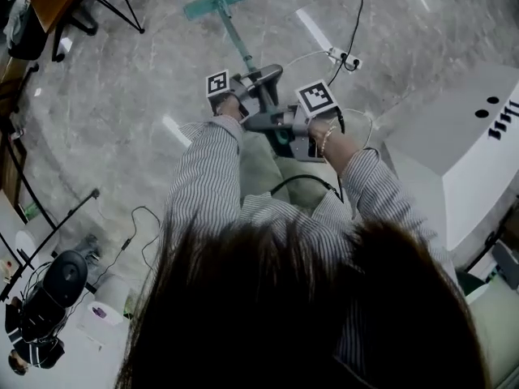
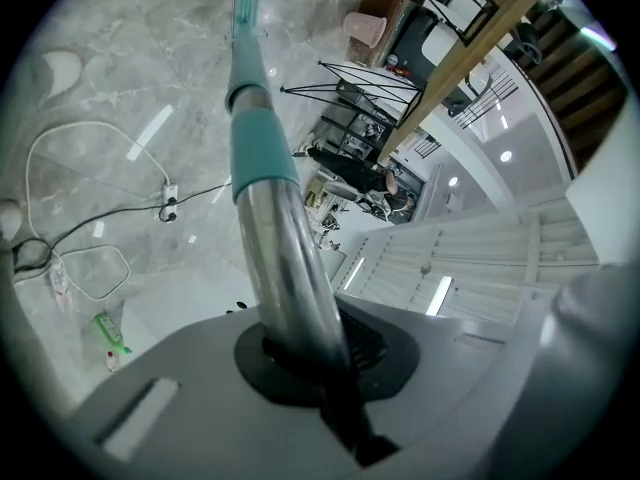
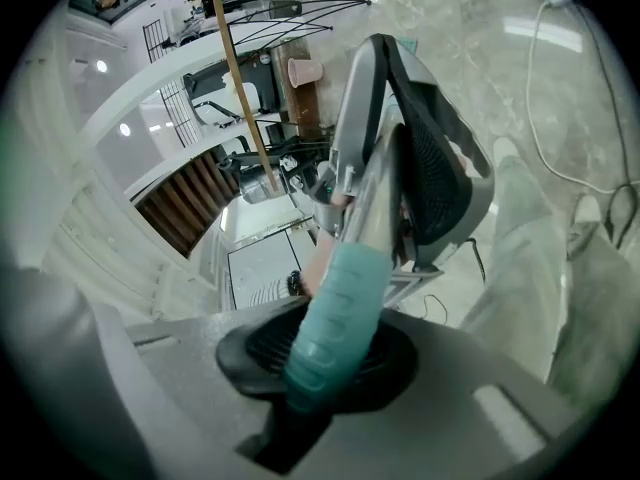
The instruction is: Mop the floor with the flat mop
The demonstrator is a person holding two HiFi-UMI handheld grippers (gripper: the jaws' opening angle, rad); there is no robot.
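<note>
Right gripper (image 3: 325, 368), left gripper (image 2: 300, 353) on mop (image 1: 233, 35)

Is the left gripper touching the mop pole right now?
Touching. The left gripper view shows the left gripper clamped around the mop pole, with no gap.

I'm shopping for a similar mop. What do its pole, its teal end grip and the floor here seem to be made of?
Pole: probably polished metal, silvery with streaked reflections.
End grip: likely moulded plastic or rubber, matte teal with ribs.
Floor: polished stone or stone-look tile, judging by grey veining and glossy light glints.
</note>
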